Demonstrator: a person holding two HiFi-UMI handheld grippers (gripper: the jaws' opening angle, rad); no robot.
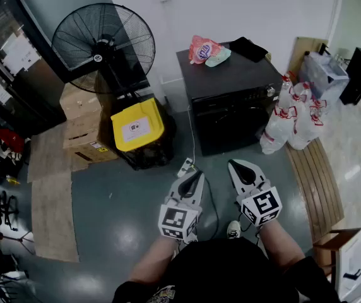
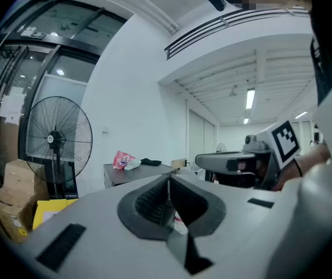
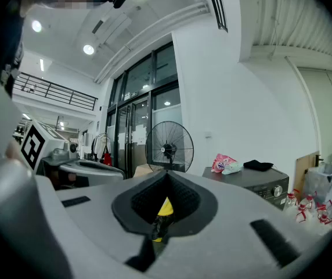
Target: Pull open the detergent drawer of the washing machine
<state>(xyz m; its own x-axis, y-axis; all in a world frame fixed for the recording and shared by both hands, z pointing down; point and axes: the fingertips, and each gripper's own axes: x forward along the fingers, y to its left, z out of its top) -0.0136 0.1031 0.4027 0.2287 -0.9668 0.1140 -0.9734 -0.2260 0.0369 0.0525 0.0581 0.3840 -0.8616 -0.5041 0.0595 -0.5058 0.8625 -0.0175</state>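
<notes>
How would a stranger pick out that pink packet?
Find the black washing machine by the white wall, right of the big fan. On its top, back left, lies the pink packet, beside a pale green item and a black cloth; it alone is pink.

Ahead of your left gripper (image 1: 195, 177), off to its left, stood a big black fan (image 1: 103, 46), a yellow bin (image 1: 136, 126) and brown boxes (image 1: 79, 103). The floor (image 1: 117, 213) under it was shiny grey.
</notes>
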